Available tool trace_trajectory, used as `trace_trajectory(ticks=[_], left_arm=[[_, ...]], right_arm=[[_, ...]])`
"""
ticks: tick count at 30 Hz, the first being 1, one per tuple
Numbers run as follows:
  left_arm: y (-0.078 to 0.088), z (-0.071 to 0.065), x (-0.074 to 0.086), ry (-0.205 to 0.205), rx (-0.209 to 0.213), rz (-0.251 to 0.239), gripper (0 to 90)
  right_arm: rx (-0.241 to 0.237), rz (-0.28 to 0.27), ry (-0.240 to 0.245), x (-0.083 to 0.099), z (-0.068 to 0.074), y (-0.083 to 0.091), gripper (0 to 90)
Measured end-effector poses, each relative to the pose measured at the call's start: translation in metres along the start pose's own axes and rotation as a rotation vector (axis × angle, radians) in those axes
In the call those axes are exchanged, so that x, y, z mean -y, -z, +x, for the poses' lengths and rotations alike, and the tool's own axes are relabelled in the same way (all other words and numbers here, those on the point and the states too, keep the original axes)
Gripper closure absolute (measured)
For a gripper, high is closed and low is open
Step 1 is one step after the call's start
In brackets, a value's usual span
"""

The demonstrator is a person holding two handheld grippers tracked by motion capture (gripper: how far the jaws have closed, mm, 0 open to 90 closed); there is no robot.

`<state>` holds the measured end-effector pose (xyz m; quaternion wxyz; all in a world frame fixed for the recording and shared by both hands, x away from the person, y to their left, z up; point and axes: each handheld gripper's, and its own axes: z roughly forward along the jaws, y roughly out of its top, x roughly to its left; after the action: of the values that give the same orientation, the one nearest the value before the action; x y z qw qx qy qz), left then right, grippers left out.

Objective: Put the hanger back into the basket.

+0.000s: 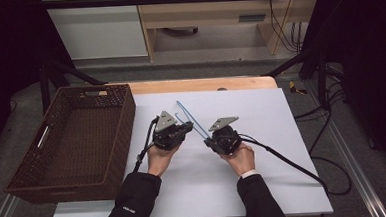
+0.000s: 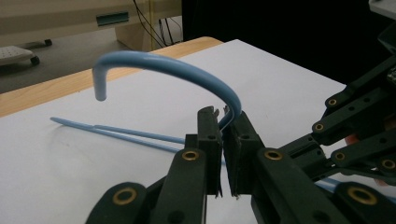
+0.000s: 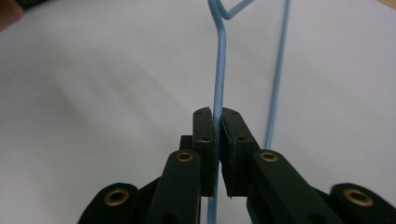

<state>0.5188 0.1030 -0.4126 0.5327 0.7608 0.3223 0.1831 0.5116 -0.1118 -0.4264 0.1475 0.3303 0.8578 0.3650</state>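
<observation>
A light blue plastic hanger [image 1: 192,120] is held just above the white sheet [image 1: 261,120] between both grippers. My left gripper [image 1: 187,127] is shut on the base of the hanger's curved hook [image 2: 187,67], which arcs up and to the left from the jaws of the left gripper [image 2: 224,119]. My right gripper [image 1: 208,140] is shut on one thin straight arm of the hanger [image 3: 220,60], pinched at the tips of the right gripper [image 3: 217,114]. A second blue arm [image 3: 278,70] runs alongside, free of the jaws. In the left gripper view, the right gripper's black linkage [image 2: 364,130] stands close by.
A dark brown woven basket [image 1: 127,119] with a handle slot sits at the table's left edge. The white sheet covers most of the wooden table [image 1: 200,84]. Black cables [image 1: 289,161] trail from the grippers across the sheet. Dark frame bars stand beyond the table.
</observation>
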Motion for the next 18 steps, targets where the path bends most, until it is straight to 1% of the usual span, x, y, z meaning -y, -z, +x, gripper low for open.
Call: trace_trajectory(ticks=[1, 2, 4, 5, 7, 8, 10, 12, 13, 14, 15, 16, 18], left_arm=[[0.000, -0.001, 0.000, -0.007, 0.001, -0.003, 85.1], [0.001, -0.001, 0.000, -0.014, 0.002, 0.000, 85.1], [0.002, -0.001, -0.001, -0.018, 0.004, -0.002, 84.5], [0.004, -0.001, -0.001, -0.021, 0.009, -0.001, 84.2], [0.009, 0.000, -0.003, -0.028, 0.029, -0.002, 75.1], [0.012, -0.001, -0.004, -0.044, 0.029, 0.004, 75.1], [0.021, -0.001, -0.007, -0.076, 0.023, 0.010, 63.1], [0.031, -0.002, -0.009, -0.104, 0.005, 0.012, 53.2], [0.036, -0.002, -0.010, -0.116, -0.004, 0.014, 49.8], [0.041, -0.002, -0.011, -0.122, 0.003, 0.015, 48.5], [0.046, -0.003, -0.011, -0.131, 0.004, 0.017, 43.9], [0.050, -0.004, -0.012, -0.143, -0.002, 0.025, 43.9], [0.060, -0.007, -0.013, -0.170, 0.001, 0.047, 39.6]], right_arm=[[0.018, 0.004, 0.000, 0.000, 0.001, 0.000, 86.8], [0.026, 0.000, -0.007, 0.000, 0.000, 0.001, 87.2], [0.027, -0.003, -0.013, 0.000, 0.000, 0.003, 87.5], [0.035, -0.005, 0.000, -0.001, 0.000, 0.004, 87.6], [0.045, -0.017, -0.015, -0.002, -0.001, 0.011, 87.8], [0.045, -0.017, -0.015, -0.002, -0.001, 0.011, 87.8], [0.030, -0.034, -0.024, -0.003, -0.005, 0.019, 87.8], [0.001, -0.050, -0.008, -0.005, -0.008, 0.030, 87.8], [-0.007, -0.056, -0.005, -0.005, -0.009, 0.034, 87.8], [-0.015, -0.061, 0.003, -0.006, -0.009, 0.039, 87.8], [-0.036, -0.070, 0.011, -0.006, -0.010, 0.049, 87.8], [-0.036, -0.070, 0.011, -0.006, -0.010, 0.049, 87.8], [-0.064, -0.073, 0.020, -0.006, -0.011, 0.058, 87.8]])
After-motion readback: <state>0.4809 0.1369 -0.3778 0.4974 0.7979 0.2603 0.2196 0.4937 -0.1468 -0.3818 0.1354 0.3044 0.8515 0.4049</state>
